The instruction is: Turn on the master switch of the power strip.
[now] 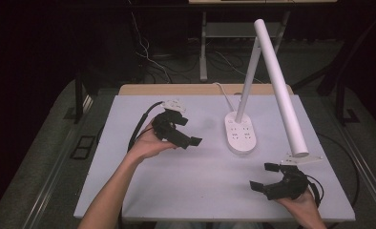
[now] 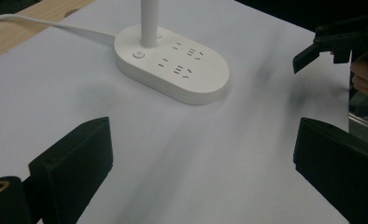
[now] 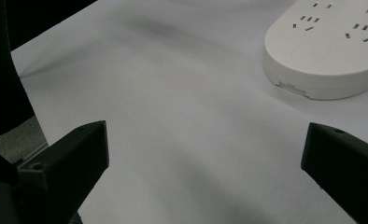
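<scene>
White-topped rectangular bench [image 1: 176,191], mostly bare. Tall white plastic desk lamp [image 1: 276,81] stands right of centre on its oval socket base [image 1: 241,133], tube head slanting low over the near right corner. Risk: right tongs [image 1: 262,177] rising could clip that head and tip it. Left tongs [image 1: 188,138] hover left of the base. Both spread wide, holding nothing.

high view: above, forward-down | gripper views: low, close | shared: lamp base [image 1: 240,133]
</scene>
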The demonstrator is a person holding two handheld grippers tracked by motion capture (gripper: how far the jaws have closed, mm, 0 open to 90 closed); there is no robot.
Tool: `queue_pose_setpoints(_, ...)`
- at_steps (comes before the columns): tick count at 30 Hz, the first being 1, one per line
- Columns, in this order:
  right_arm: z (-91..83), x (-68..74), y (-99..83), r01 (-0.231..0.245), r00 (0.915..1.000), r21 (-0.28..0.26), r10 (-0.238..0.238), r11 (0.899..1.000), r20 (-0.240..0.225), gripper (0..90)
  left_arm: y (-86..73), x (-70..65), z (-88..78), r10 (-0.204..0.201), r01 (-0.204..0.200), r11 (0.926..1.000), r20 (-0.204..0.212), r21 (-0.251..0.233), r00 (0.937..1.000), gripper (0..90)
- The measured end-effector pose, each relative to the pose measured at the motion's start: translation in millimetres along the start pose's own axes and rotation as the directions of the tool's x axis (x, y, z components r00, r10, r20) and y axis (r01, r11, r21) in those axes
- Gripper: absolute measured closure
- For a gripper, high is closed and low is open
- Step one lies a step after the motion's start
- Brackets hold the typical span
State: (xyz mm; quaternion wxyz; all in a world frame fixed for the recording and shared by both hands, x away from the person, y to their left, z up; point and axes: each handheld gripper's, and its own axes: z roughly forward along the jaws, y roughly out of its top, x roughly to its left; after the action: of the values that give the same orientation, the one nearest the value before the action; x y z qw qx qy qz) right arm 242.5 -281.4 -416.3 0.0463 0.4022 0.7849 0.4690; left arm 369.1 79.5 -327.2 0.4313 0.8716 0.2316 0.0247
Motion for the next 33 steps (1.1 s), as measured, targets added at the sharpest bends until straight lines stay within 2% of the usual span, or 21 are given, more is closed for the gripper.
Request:
queue_pose_setpoints(16,-2.5,-1.6,-0.1,-0.005,1.0000,-0.005,0.005,1.000,0.001,0.4,28.9,8.9,22.8,0.033,-0.034,0.9992,0.008,0.022,0.9994,4.3)
queue_pose_setpoints(24,-2.2,-0.8,0.0,-0.005,1.0000,-0.005,0.005,1.000,-0.001,0.4,36.0,14.6,34.1,0.026,-0.027,0.9993,0.007,0.028,0.9996,4.6)
queue_pose_setpoints(28,-1.5,-0.4,0.0,0.001,1.0000,-0.004,-0.001,1.000,-0.004,0.4,41.3,19.6,42.9,0.026,-0.026,0.9991,0.021,0.034,0.9994,5.0)
queue_pose_setpoints(33,-1.3,0.4,0.1,0.004,1.0000,-0.003,-0.004,1.000,-0.005,0.4,44.9,24.5,49.4,0.016,-0.017,0.9993,0.014,0.035,0.9998,5.6)
